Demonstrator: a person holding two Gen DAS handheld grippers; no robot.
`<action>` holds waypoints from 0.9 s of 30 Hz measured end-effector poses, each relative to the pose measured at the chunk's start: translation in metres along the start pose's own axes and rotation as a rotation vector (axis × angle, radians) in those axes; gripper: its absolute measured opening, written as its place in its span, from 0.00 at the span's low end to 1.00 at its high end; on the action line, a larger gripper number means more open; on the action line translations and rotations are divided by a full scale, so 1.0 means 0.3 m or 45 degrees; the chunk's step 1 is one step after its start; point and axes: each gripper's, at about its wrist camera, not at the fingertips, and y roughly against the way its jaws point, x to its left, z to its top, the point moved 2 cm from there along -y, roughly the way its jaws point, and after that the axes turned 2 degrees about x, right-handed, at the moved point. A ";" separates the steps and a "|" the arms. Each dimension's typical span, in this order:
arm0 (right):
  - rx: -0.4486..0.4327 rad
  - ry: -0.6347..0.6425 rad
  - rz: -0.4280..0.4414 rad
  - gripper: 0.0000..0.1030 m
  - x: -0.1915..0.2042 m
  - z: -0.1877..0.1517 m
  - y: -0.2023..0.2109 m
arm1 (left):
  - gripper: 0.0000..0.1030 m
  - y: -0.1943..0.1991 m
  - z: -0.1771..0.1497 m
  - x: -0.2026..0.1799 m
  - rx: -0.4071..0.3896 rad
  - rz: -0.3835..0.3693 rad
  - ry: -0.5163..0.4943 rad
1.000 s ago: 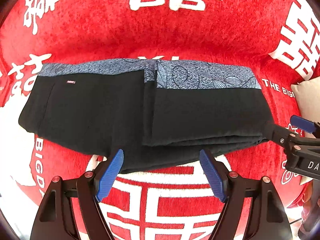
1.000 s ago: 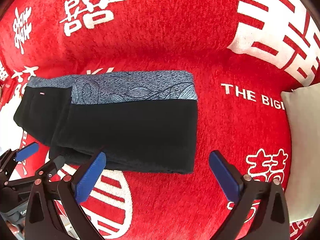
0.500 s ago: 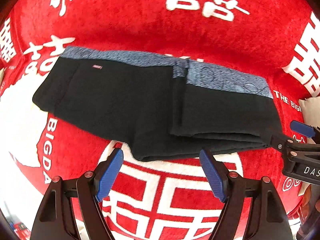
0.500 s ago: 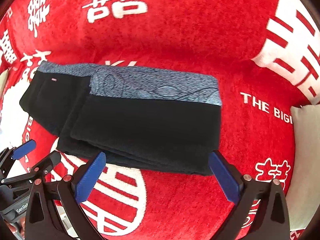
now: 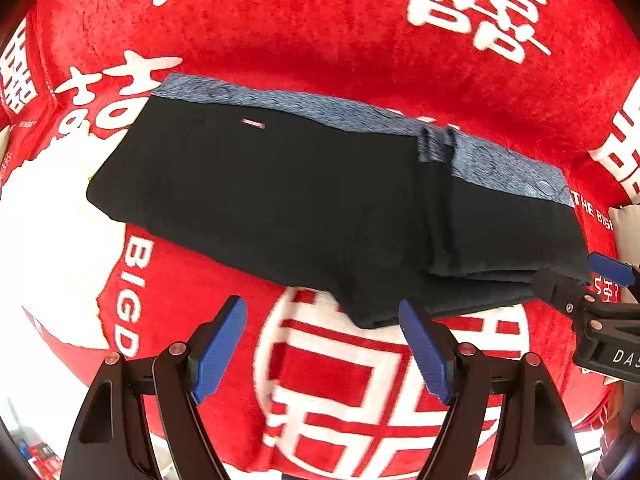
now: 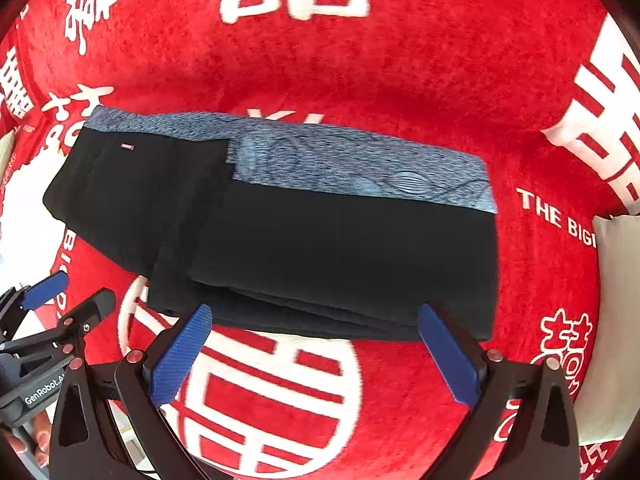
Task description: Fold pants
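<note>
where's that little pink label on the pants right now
The pink label sits on the black pants toward their left end in both wrist views, just below the blue patterned band.

Both views have swung rightward and closer, so the folded pants now sit nearer the right tongs.

Both grippers open, side by side.
The left gripper holds its blue-padded fingers spread wide and empty. The right gripper matches, fingers spread, gripping nothing.
</note>
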 end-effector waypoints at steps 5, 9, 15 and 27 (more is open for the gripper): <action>0.014 0.001 -0.007 1.00 0.088 0.025 -0.014 | 0.77 -0.012 0.030 0.098 0.002 -0.015 0.027; 0.025 0.018 -0.022 1.00 0.144 0.042 -0.031 | 0.77 -0.027 0.046 0.161 0.004 -0.024 0.047; 0.054 0.034 -0.055 1.00 0.195 0.063 -0.071 | 0.77 -0.056 0.058 0.248 0.016 -0.029 0.092; 0.078 0.064 -0.076 1.00 0.254 0.094 -0.107 | 0.77 -0.095 0.086 0.362 0.034 -0.015 0.159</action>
